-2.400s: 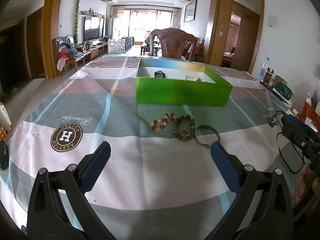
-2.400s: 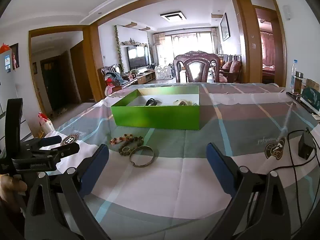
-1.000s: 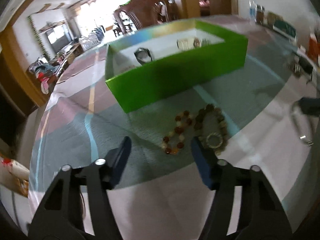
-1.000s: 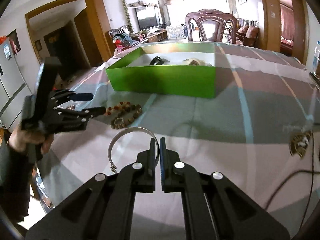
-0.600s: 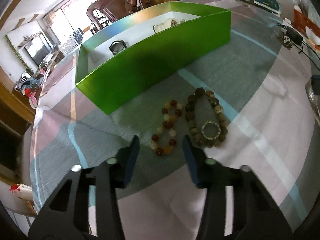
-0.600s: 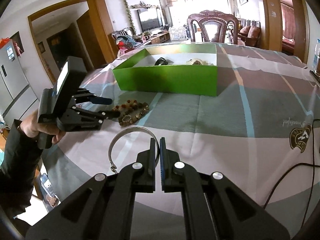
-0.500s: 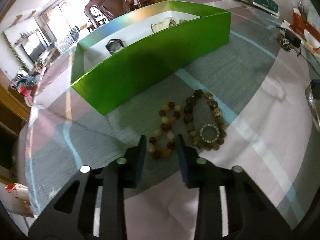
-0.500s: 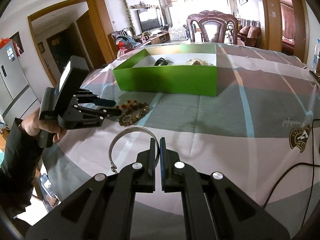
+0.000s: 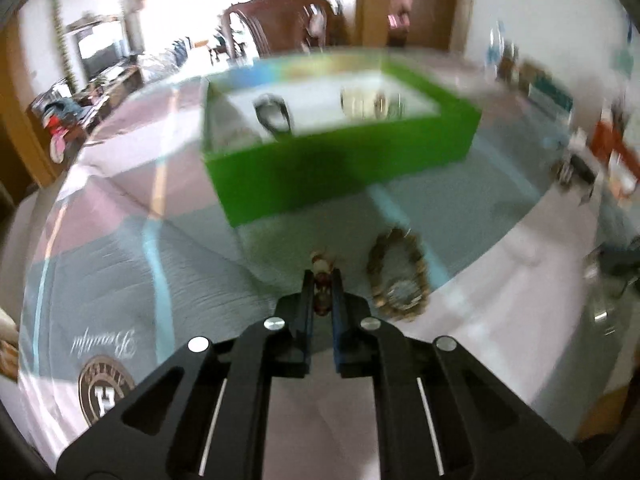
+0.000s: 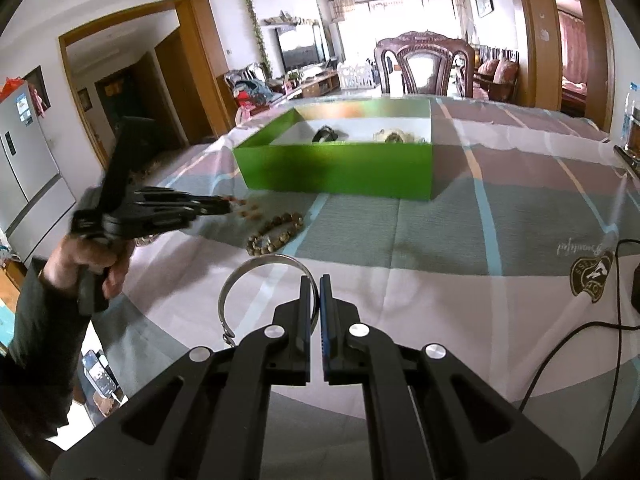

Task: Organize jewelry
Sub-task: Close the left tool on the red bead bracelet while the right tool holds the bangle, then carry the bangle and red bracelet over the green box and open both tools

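Note:
My left gripper (image 9: 321, 280) is shut on the red-and-cream bead bracelet (image 9: 320, 268) and holds it above the cloth; it also shows in the right wrist view (image 10: 228, 204) with the beads (image 10: 248, 210) hanging from its tip. My right gripper (image 10: 319, 284) is shut on the silver bangle (image 10: 244, 276), held above the table. A brown bead bracelet (image 9: 400, 276) lies on the cloth, also seen in the right wrist view (image 10: 276, 232). The green box (image 10: 340, 176) stands beyond, with a watch (image 10: 326, 135) and beads (image 10: 394, 136) inside.
The table has a plaid cloth (image 10: 460, 240) with round logos. Black cables (image 10: 580, 332) and an adapter lie at the right edge. A wooden chair (image 10: 424, 64) stands behind the table. Bottles and boxes (image 9: 532, 76) sit at the far right.
My left gripper has closed on the red-and-cream bracelet and lifted it off the cloth, swinging left. My right gripper stays shut on the silver bangle.

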A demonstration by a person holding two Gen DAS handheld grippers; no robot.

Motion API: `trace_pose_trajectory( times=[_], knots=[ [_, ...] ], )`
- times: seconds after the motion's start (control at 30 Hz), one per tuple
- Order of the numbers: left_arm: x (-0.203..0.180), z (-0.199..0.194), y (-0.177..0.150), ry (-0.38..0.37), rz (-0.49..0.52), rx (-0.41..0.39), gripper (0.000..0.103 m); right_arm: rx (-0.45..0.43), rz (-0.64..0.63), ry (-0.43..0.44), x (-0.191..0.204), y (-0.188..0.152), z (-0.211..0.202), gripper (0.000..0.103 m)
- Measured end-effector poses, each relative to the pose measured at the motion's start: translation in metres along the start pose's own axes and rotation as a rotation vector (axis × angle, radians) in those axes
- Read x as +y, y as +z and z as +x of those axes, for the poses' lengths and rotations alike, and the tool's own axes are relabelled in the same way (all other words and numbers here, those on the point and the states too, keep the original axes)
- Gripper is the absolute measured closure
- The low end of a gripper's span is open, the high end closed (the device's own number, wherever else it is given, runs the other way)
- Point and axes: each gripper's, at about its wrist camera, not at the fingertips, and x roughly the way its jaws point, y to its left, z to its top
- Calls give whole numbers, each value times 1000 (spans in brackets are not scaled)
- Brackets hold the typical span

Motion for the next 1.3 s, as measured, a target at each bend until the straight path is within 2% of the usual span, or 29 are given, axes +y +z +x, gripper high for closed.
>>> trace_pose_trajectory(
  times=[0.1,0.17,0.3,0.4,0.7,1.3],
  knots=[
    [-8,-47,-6,-26,-58,-120,95,-46,-17,-6,5,3,-10,99],
    [-13,-69,-11,-45,-72,-157,95,-72,-23,-18,8,5,-15,99],
    [-32,-111,-25,-20,-70,-234,95,-103,-27,-47,12,8,-20,99],
    [-35,-124,-34,-28,-103,-257,95,-116,-22,-55,13,6,-23,99],
    [-39,-119,-64,-33,-136,-204,95,-109,-19,-51,15,3,-22,99],
    [-44,-113,-64,-34,-127,-183,95,-104,-9,-50,14,0,-20,99]
  ],
)
